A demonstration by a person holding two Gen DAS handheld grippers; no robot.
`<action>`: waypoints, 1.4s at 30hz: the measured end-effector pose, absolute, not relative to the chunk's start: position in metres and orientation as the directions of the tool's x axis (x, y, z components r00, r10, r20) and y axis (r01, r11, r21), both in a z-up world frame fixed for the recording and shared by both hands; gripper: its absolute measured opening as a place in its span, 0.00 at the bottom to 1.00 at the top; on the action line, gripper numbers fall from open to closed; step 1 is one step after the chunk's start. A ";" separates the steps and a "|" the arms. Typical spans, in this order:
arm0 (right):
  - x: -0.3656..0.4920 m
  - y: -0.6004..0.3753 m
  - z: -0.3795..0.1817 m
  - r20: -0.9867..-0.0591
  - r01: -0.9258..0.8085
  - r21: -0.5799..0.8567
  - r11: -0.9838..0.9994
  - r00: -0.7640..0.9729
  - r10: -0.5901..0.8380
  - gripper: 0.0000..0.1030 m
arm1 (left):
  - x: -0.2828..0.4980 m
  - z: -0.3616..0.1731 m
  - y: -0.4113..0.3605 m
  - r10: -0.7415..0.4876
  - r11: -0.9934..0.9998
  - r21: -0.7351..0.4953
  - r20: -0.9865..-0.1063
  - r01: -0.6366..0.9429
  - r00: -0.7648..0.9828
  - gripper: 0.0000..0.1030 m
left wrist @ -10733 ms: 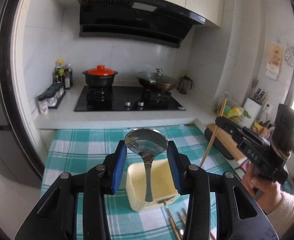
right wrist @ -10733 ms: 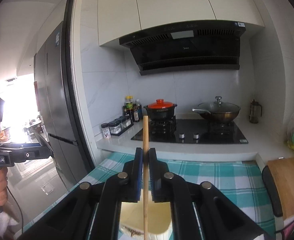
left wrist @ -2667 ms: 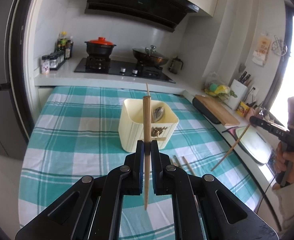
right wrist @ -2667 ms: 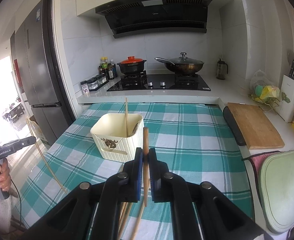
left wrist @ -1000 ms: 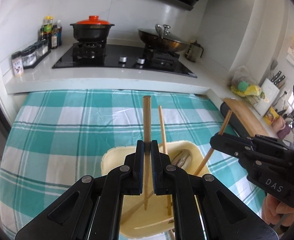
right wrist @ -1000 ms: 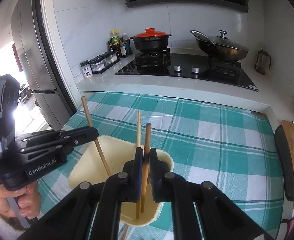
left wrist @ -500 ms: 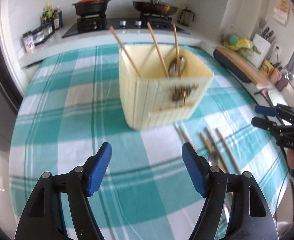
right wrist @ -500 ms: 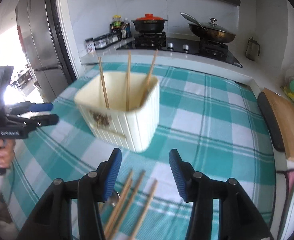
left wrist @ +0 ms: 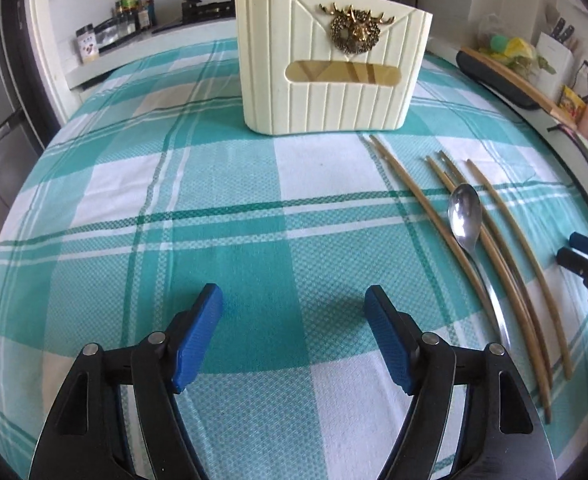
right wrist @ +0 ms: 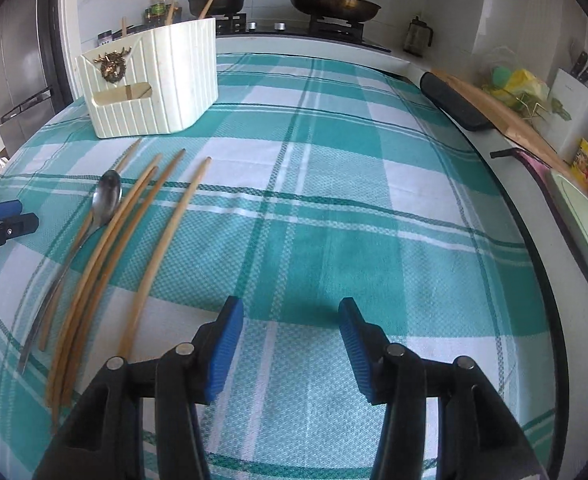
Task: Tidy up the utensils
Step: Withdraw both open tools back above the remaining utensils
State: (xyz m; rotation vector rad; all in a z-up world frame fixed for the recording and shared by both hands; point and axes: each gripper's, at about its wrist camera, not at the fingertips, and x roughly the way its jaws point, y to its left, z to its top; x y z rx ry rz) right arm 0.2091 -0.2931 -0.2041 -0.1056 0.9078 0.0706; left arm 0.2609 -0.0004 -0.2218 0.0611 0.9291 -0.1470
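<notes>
Currently:
- left gripper (left wrist: 293,312): jaws opening, nothing between them, over bare checked tablecloth (left wrist: 222,184).
- right gripper (right wrist: 291,322): jaws apart, empty.
- cream utensil holder (left wrist: 328,64) upright at far side, chopstick tips poking out.
- loose chopsticks (right wrist: 134,236) and spoon (right wrist: 104,200) lie flat between the grippers.

Four chopsticks (right wrist: 94,280) and a spoon (right wrist: 104,200) lie on the checked cloth (right wrist: 334,200) before the cream holder (right wrist: 154,80).
</notes>
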 end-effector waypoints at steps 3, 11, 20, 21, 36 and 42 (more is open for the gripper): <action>0.208 -0.297 -0.206 -0.786 -0.092 -0.039 0.995 0.617 0.026 0.53 | 0.261 -0.222 -0.001 -0.087 0.990 -0.002 -0.798 0.142 0.596 0.84; 0.212 -0.299 -0.208 -0.789 -0.078 -0.022 0.997 0.613 0.031 0.57 | 0.267 -0.227 0.002 -0.064 0.994 -0.001 -0.806 0.108 0.588 0.95; 0.212 -0.300 -0.208 -0.789 -0.078 -0.020 0.997 0.613 0.032 0.57 | 0.267 -0.228 0.001 -0.064 0.994 -0.001 -0.807 0.108 0.587 0.97; 0.212 -0.299 -0.208 -0.789 -0.078 -0.020 0.997 0.613 0.033 0.57 | 0.267 -0.228 0.001 -0.064 0.994 -0.001 -0.807 0.107 0.587 0.97; 0.212 -0.299 -0.208 -0.789 -0.078 -0.020 0.997 0.613 0.032 0.57 | 0.267 -0.228 0.001 -0.063 0.994 0.000 -0.807 0.106 0.588 0.97; 0.212 -0.299 -0.208 -0.789 -0.078 -0.020 0.997 0.613 0.032 0.57 | 0.267 -0.228 0.002 -0.063 0.994 0.000 -0.807 0.105 0.588 0.97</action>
